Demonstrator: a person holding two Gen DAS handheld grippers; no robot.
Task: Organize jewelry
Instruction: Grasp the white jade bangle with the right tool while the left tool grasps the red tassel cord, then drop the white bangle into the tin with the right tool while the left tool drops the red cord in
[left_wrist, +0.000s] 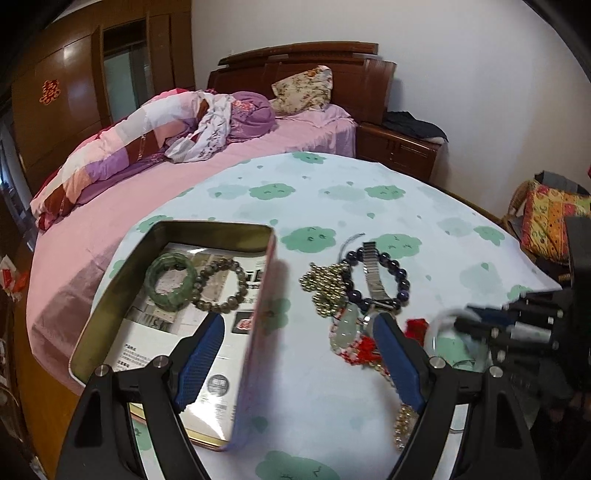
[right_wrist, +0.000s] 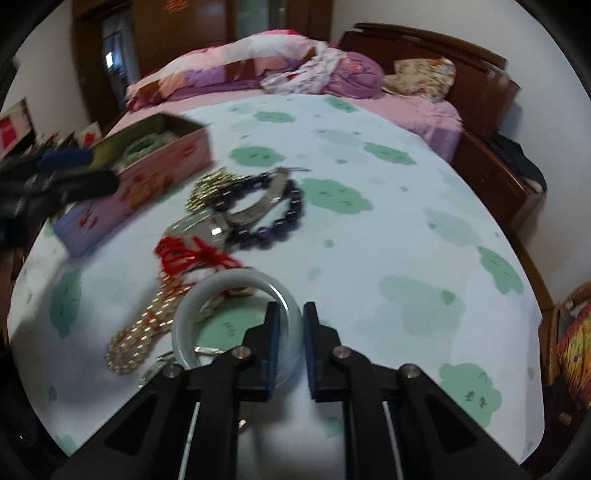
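Right tongs (right_wrist: 290, 314) pinched onto pale bangle's (right_wrist: 236, 284) rim, left tongs (left_wrist: 295, 332) spread wide, empty, astride tin's (left_wrist: 258, 314) wall

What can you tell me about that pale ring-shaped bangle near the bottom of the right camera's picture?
The bangle is a smooth, pale greenish-white hoop, glassy or jade-like, one unbroken band with no clasp showing. It lies over the cloud-print cloth, its far rim against the red cord and gold beads. The right hand-held gripper is shut on its near-right rim, one finger inside the hoop, one outside.

Dim daylight; motion blur; fisheye warping
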